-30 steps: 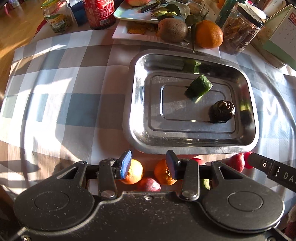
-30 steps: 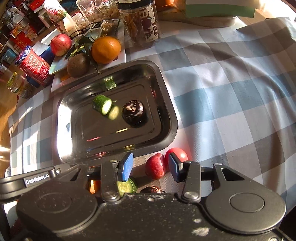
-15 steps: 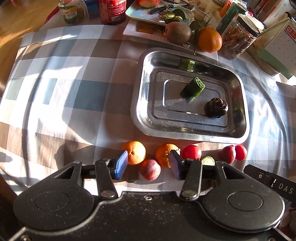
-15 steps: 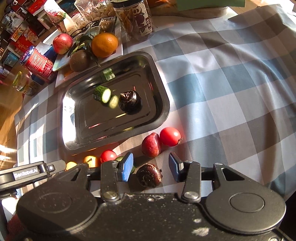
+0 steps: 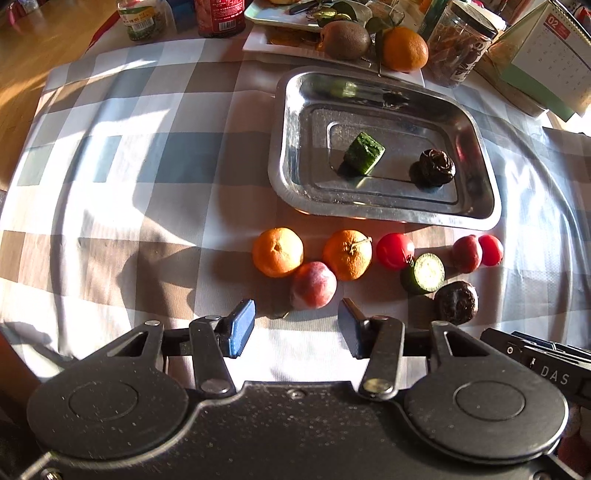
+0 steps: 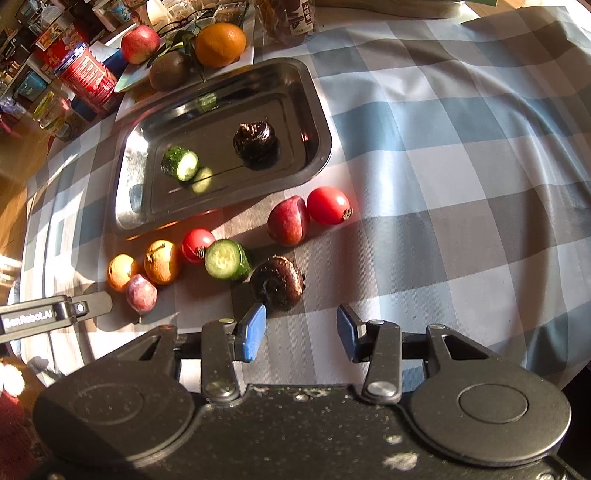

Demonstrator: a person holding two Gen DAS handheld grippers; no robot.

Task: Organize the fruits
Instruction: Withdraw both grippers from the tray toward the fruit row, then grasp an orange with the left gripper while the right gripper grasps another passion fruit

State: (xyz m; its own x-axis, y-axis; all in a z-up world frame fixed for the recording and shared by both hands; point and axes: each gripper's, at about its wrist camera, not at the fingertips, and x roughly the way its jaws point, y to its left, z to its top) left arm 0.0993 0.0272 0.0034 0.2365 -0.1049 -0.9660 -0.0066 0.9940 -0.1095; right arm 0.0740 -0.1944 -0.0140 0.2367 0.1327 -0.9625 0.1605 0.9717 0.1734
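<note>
A steel tray [image 5: 291, 162] [image 6: 317, 122] holds a cucumber piece [image 5: 364, 153] [image 6: 180, 163] and a dark wrinkled fruit [image 5: 437, 167] [image 6: 255, 138]. In front of it on the checked cloth lie two oranges [image 5: 277, 252] [image 5: 347, 254], a plum [image 5: 313, 285], tomatoes [image 5: 395, 250] [image 6: 328, 205], a red fruit [image 6: 288, 220], a cucumber piece [image 5: 424, 272] [image 6: 225, 259] and a second dark fruit [image 5: 456, 302] [image 6: 277, 282]. My left gripper [image 5: 297, 328] is open and empty, just short of the plum. My right gripper [image 6: 301, 328] is open and empty, just short of the dark fruit.
Behind the tray a white plate [image 5: 417, 77] carries a kiwi [image 5: 345, 35] and an orange [image 5: 404, 48]. A jar [image 5: 461, 46], a red can [image 6: 86, 75], a calendar [image 5: 546, 55] and an apple [image 6: 140, 43] crowd the table's far edge.
Both grippers have pulled back and up from the tray, open throughout. The row of fruit in front of the tray, half hidden behind the fingers before, is now in full view.
</note>
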